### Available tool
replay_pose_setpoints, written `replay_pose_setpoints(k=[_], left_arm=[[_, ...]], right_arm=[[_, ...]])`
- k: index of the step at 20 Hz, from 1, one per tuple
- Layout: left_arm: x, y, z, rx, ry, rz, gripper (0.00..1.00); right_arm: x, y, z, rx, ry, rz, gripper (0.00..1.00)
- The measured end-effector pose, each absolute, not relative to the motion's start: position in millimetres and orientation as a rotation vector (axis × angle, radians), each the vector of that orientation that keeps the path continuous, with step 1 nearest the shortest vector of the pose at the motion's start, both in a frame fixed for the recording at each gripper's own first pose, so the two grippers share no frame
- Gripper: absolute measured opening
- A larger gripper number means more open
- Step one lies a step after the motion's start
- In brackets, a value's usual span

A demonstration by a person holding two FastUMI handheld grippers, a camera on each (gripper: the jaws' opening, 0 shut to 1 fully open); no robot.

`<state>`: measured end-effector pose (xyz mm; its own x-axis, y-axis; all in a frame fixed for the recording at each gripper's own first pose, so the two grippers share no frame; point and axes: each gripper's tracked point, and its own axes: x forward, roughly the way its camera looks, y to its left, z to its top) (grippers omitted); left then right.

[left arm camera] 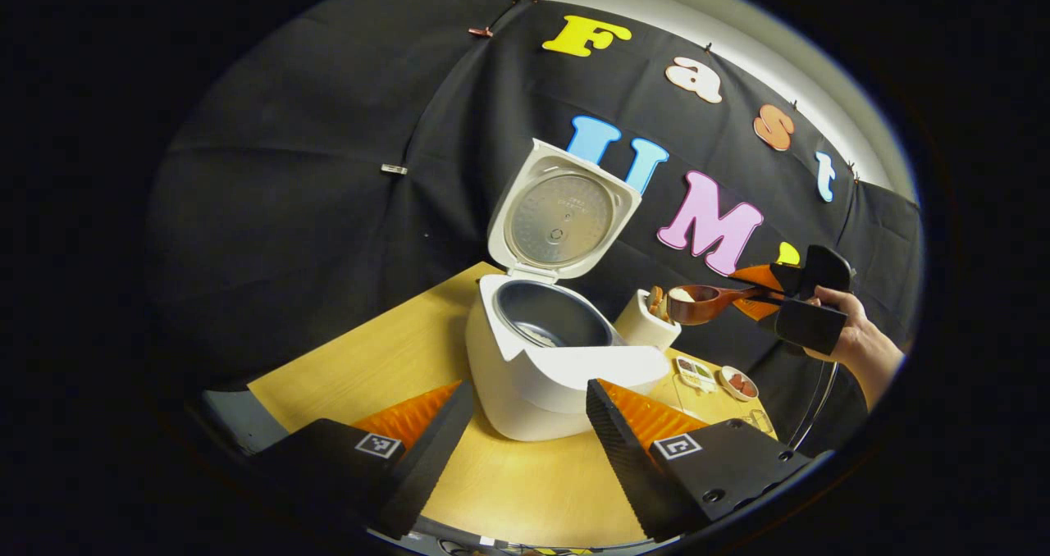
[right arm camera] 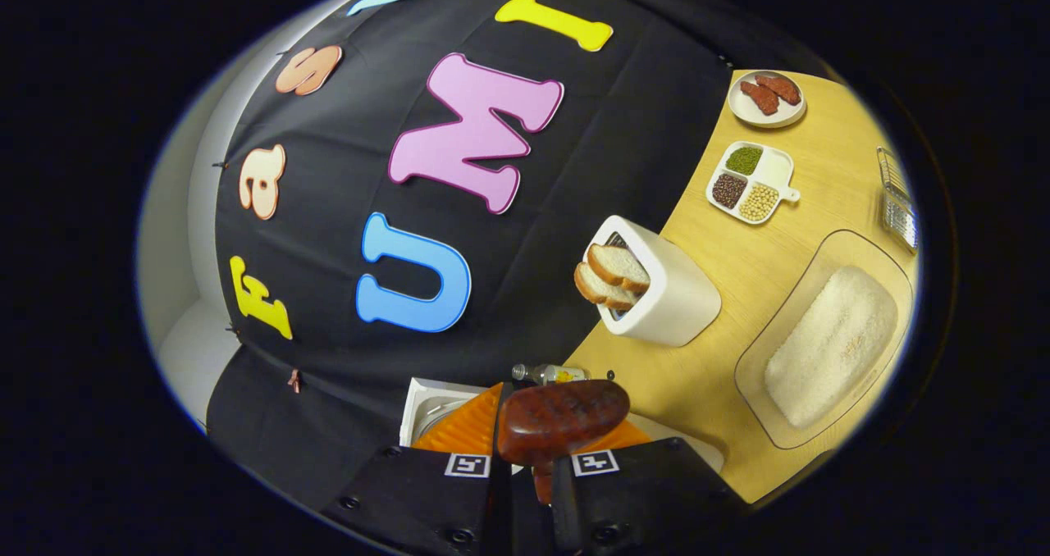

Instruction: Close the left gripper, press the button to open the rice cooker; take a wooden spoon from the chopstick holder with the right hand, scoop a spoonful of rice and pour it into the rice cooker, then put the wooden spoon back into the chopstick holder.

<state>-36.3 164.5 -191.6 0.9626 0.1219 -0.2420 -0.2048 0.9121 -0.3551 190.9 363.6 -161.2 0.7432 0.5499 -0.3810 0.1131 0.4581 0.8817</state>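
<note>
The white rice cooker (left arm camera: 533, 367) stands on the wooden table with its lid (left arm camera: 562, 216) raised; a little rice lies in the dark inner pot (left arm camera: 545, 314). My left gripper (left arm camera: 529, 425) is open in front of the cooker, touching nothing. Held by a hand, my right gripper (left arm camera: 763, 293) is shut on the handle of a wooden spoon (left arm camera: 705, 302) that carries rice, above the white chopstick holder (left arm camera: 644, 320) right of the cooker. In the right gripper view the spoon (right arm camera: 562, 417) sits between my right gripper's (right arm camera: 529, 458) fingers, over the cooker's edge (right arm camera: 431, 408).
A clear tray of rice (right arm camera: 828, 343) lies on the table beside the white holder (right arm camera: 664, 293). Beyond it are a divided dish of beans (right arm camera: 750, 183), a small plate with red pieces (right arm camera: 767, 97) and a metal rack (right arm camera: 898, 199). The black cloth wall is behind.
</note>
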Motion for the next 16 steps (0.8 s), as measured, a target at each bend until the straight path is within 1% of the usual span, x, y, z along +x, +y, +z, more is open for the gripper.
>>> replay_pose_setpoints(k=[6, 10, 13, 16], left_arm=[[-37, 204, -196, -0.368, 0.231, 0.224, 0.96], [-37, 221, -195, -0.375, 0.228, 0.244, 0.96], [-38, 230, -203, -0.370, 0.243, 0.256, 0.96], [-40, 233, -208, -0.383, 0.254, 0.259, 0.96]], right_arm=[[190, 431, -167, 0.913, 0.704, 0.389, 0.21], [188, 460, -178, 0.726, 0.643, 0.448, 0.21], [180, 476, -194, 0.621, 0.630, 0.484, 0.21], [169, 494, -199, 0.516, 0.606, 0.549, 0.21]])
